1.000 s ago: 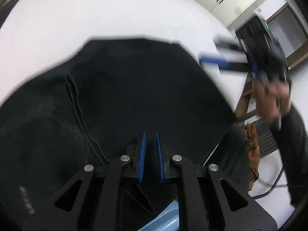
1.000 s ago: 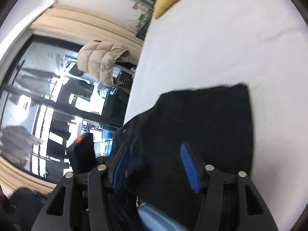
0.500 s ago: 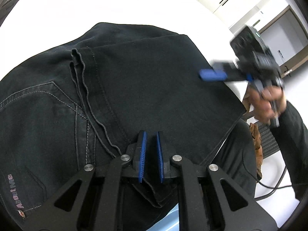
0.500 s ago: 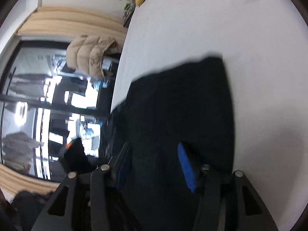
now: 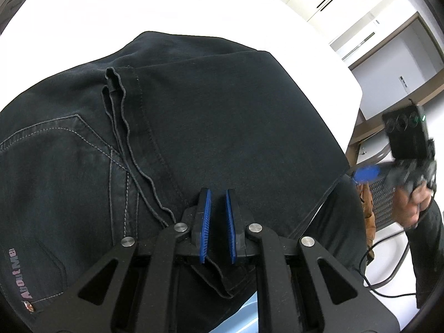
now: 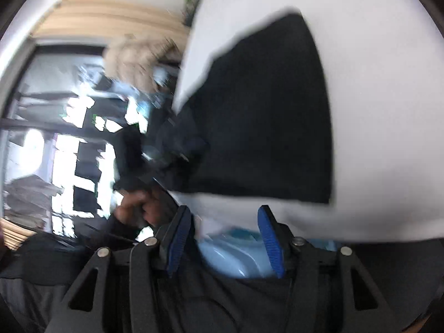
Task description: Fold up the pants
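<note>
The black pants [image 5: 216, 127] lay folded on the white table [image 5: 166, 8]. The left gripper [image 5: 216, 222] was nearly closed, with cloth apparently pinched between its pads; the right gripper [image 6: 224, 238] was held half open, empty. The pinched edge would best be carried over evenly.

My left wrist camera looks steeply down, close over the black pants [image 5: 222, 127] on the white table [image 5: 138, 14]. My right one sits farther back at the table's edge, blurred, sharing those pants [image 6: 266, 111].
</note>
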A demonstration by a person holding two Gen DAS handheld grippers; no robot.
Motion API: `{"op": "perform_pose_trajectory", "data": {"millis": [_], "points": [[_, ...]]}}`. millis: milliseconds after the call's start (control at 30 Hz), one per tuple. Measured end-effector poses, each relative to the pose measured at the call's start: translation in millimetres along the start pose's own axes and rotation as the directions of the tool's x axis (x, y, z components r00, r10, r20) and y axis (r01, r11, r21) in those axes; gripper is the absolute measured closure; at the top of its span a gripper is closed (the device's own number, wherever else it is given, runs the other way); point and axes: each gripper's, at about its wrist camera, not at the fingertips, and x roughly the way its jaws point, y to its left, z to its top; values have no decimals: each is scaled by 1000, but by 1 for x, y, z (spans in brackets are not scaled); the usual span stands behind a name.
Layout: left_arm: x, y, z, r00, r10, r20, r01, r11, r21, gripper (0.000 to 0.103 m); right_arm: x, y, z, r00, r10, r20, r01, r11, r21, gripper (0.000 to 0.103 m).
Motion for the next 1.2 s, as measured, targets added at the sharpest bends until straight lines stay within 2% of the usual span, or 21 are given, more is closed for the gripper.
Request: {"op": "perform_pose_trajectory", "data": {"millis": [100, 200, 367, 433, 467, 500, 533, 633, 767, 833, 967, 1033, 1100, 1200], "points": [[-2, 1, 1, 1000, 3, -2, -3, 1000, 4, 92, -11, 19, 27, 994, 78, 81, -75, 996, -39, 48], [-5, 3, 1, 1000, 0, -1, 0, 1000, -2, 92, 7, 32, 61, 991, 99, 91, -93, 993, -66, 48], [-9, 8, 0, 1000, -7, 3, 7, 1000, -4, 92, 93, 33, 102, 991, 131, -18, -132, 991, -33, 48], [-10, 11, -1, 1000, -11, 5, 11, 1000, -8, 92, 128, 25, 110, 991, 98, -87, -98, 995, -2, 48], [-11, 12, -2, 1000, -11, 5, 11, 1000, -10, 92, 147, 18, 114, 990, 59, -131, -56, 998, 25, 49], [-11, 14, -2, 1000, -11, 5, 11, 1000, -12, 92, 156, 14, 118, 988, 38, -153, -32, 999, 43, 58], [-12, 15, -3, 1000, -18, 9, 18, 1000, -15, 92, 161, 10, 122, 987, 40, -158, -31, 998, 58, 62], [-12, 17, -4, 1000, -26, 18, 26, 999, -19, 92, 149, -1, 137, 993, 72, -90, -61, 992, 115, 64], [-15, 17, -8, 999, -20, 35, 21, 1000, -18, 92, 121, -26, 158, 996, 66, 59, -76, 976, 203, 66], [-20, 18, -14, 998, -22, 56, 24, 999, -28, 92, 108, -34, 161, 990, 57, 129, -85, 971, 222, 66], [-40, 25, -32, 992, -28, 122, 36, 997, -63, 92, 79, -41, 155, 959, 0, 285, -82, 957, 277, 64], [-56, 33, -46, 986, -13, 163, 29, 995, -95, 92, 73, -34, 150, 952, -24, 305, -62, 962, 267, 56], [-73, 44, -62, 979, -10, 203, 39, 990, -137, 92, 81, -9, 138, 959, 37, 281, -95, 977, 193, 43], [-114, 69, -95, 954, 19, 300, 51, 973, -224, 92, 116, 30, 107, 970, 161, 184, -181, 979, 97, 39]]}}
